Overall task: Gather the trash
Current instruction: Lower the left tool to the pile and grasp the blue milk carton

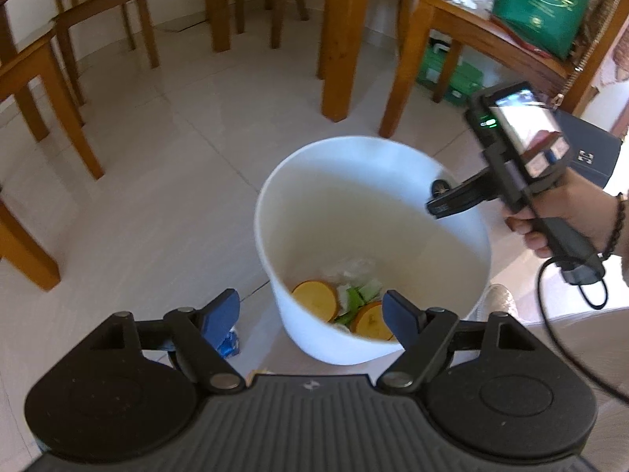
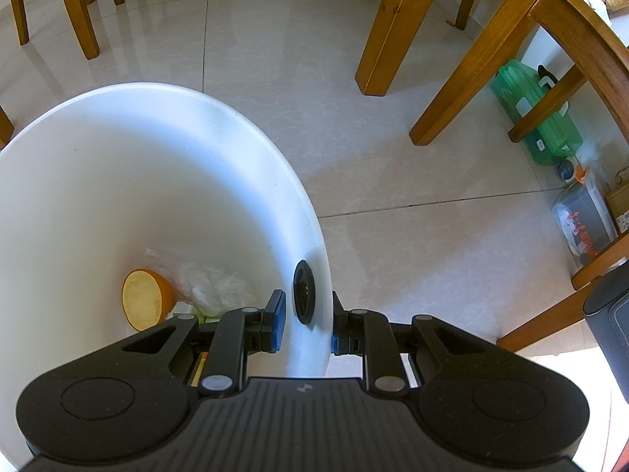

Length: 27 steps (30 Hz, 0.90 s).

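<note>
White plastic bin point(image 2: 118, 165) is sitting on the tiled floor point(image 2: 393, 165), holding orange halves point(image 2: 147, 301) and crumpled plastic point(image 2: 216, 287). Straddling its rim, the right gripper point(image 2: 304, 320) is pinching the wall, while the left gripper point(image 1: 312, 312) is hovering spread wide above the bin.
</note>
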Each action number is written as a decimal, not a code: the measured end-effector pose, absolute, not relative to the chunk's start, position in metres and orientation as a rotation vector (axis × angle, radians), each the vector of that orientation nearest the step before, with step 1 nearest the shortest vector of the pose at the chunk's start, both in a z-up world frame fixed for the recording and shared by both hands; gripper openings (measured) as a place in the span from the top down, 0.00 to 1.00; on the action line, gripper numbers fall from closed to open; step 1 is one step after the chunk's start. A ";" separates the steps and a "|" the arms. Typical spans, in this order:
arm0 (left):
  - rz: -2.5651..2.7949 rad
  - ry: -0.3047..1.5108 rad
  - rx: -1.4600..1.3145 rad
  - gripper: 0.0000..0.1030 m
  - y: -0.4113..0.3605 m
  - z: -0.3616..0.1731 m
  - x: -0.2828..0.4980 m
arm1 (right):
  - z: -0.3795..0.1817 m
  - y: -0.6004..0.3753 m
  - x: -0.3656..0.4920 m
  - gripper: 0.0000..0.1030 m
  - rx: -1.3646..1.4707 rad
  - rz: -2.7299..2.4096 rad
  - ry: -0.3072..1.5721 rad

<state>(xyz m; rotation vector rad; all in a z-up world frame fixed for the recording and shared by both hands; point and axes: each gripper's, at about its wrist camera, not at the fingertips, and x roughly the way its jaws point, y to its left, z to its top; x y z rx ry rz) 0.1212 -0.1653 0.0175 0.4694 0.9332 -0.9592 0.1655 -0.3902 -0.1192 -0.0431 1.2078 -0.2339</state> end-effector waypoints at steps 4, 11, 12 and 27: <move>-0.909 0.958 0.441 0.22 -0.148 0.002 0.129 | -0.119 -0.390 0.165 0.76 -0.045 -0.233 1.206; -0.828 1.048 0.350 0.22 -0.113 -0.036 0.143 | -0.119 -0.389 0.166 0.76 -0.050 -0.232 1.203; -0.814 1.056 0.340 0.22 -0.110 -0.042 0.144 | -0.119 -0.389 0.166 0.76 -0.051 -0.232 1.203; -0.603 1.144 0.289 0.23 -0.051 -0.132 0.162 | -0.120 -0.389 0.165 0.76 -0.059 -0.236 1.194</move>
